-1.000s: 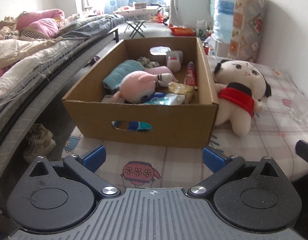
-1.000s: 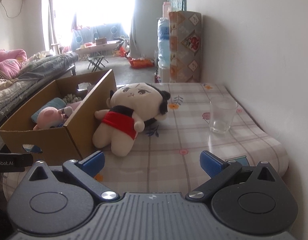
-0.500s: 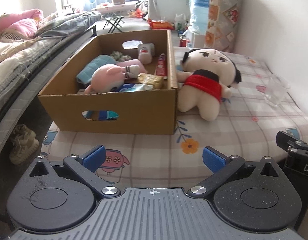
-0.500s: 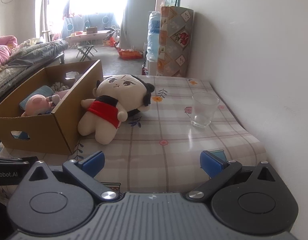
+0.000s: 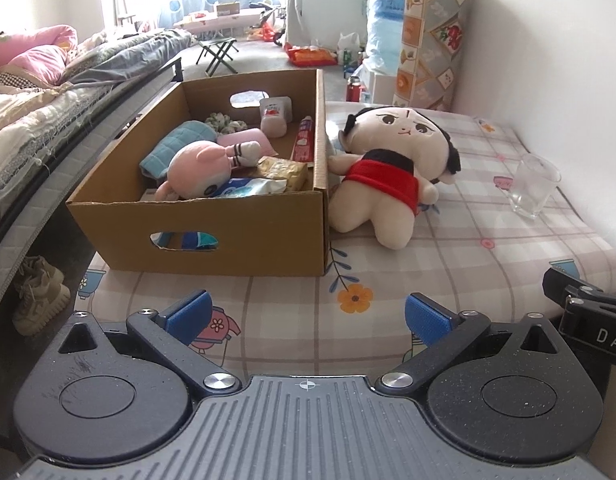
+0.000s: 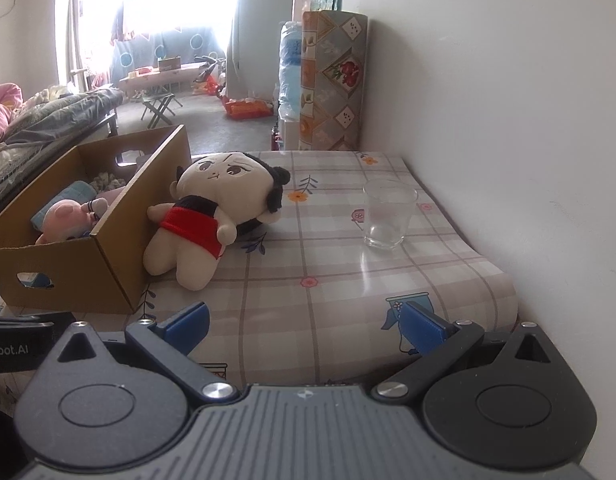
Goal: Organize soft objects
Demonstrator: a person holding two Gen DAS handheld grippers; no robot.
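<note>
A cream plush doll (image 5: 388,172) (image 6: 211,216) with black hair and a red top lies on the table, leaning against the right wall of a cardboard box (image 5: 211,220) (image 6: 67,264). In the box lie a pink plush (image 5: 199,170) (image 6: 65,218), a blue cloth (image 5: 175,146), snack packs and a tube. My left gripper (image 5: 308,316) is open over the table's near edge, well short of the box. My right gripper (image 6: 303,324) is open too, at the near edge and nearer than the doll, holding nothing.
A clear glass (image 5: 534,186) (image 6: 388,218) stands on the checked tablecloth (image 6: 328,272) near the wall at right. A bed (image 5: 47,120) runs along the left, with shoes (image 5: 37,296) on the floor. Rolled mats (image 6: 332,80) stand beyond the table.
Both grippers have pulled back from the box and doll, which look smaller now. The left view swung right, bringing the doll and glass in. Nothing was picked up.
</note>
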